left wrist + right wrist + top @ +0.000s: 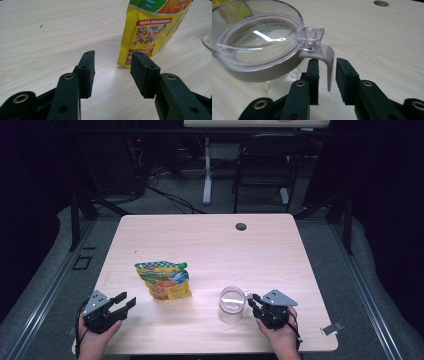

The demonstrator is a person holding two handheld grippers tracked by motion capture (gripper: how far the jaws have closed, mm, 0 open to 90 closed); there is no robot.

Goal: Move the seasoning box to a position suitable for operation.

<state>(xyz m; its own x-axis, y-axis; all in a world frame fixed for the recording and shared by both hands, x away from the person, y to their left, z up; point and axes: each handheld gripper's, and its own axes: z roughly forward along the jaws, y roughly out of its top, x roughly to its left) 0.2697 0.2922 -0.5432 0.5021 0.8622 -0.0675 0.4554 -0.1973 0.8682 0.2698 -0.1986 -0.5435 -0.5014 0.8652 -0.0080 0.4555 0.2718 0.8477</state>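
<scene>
The right gripper (325, 72) has its jaws partly open around the beige latch tab (328, 62) that hangs down from the lid of a clear jar (232, 304). The tab sits in the gap; the left jaw looks close against it, the other stands a little off, so it is not clamped. The left gripper (112, 67) is open to a middling width with nothing between its jaws, which point at the lower corner of a yellow snack pouch (150, 32).

Taking the jar as the marker: it stands upright on the tabletop (200, 240) near the person's edge, the right gripper (255, 302) just beside it on its right with the hand (277, 332) behind. The pouch (165, 280) lies to the jar's left and slightly farther back, apart from it. The left gripper (127, 302) is farther left again, near the pouch but not touching. A cable hole (241, 226) sits well beyond the jar, toward the far edge.
</scene>
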